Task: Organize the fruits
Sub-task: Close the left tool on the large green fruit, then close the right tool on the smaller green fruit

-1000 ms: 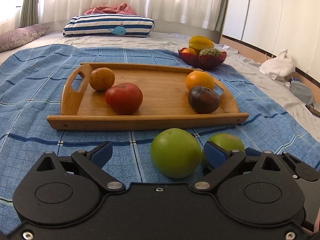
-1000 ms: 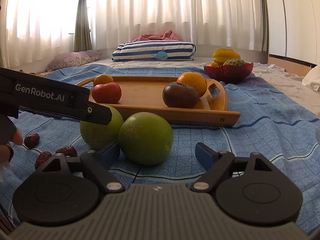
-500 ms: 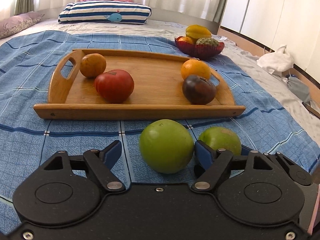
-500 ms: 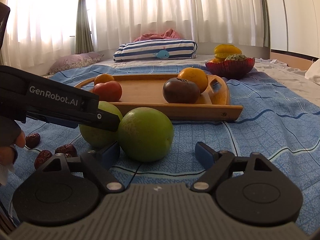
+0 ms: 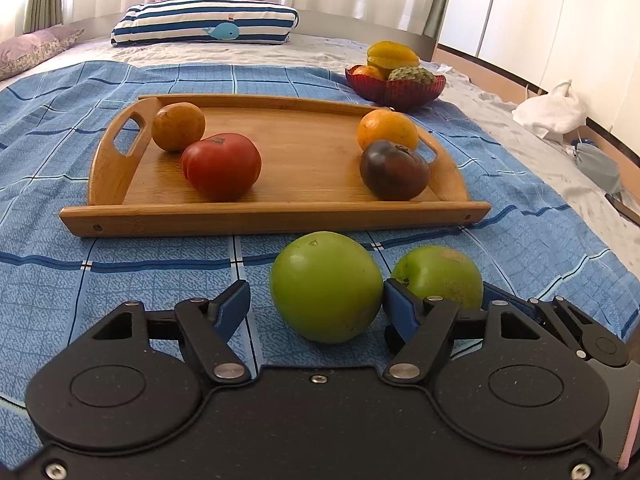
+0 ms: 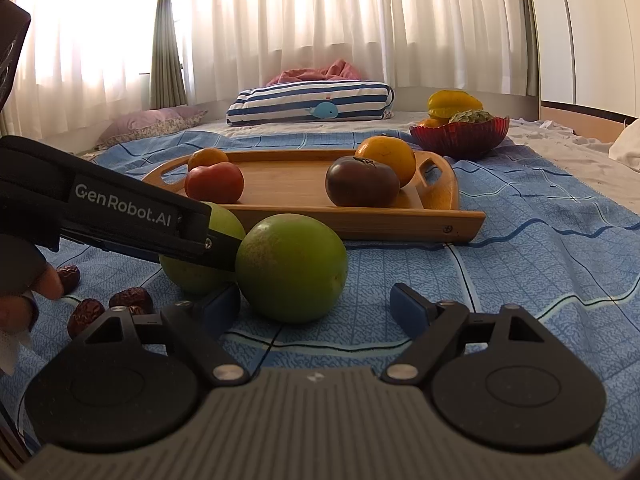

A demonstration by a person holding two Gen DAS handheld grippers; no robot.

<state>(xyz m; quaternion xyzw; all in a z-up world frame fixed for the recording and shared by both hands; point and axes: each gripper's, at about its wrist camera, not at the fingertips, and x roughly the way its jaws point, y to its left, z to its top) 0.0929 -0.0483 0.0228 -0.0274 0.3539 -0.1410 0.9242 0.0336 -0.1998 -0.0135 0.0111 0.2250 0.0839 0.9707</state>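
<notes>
Your left gripper had its jaws closing around one of two round green fruits, the right pad against it, the left pad just clear. The second green fruit lay touching the first, ahead of your right gripper, whose jaws stood wide apart, gripping nothing. Both fruits sat on the blue checked cloth, just short of the one wooden handled tray bearing four fruits: two orange, one red, one dark purple. Beyond sat one red bowl of fruit. At least three wrinkled dark dates lay near your left hand.
</notes>
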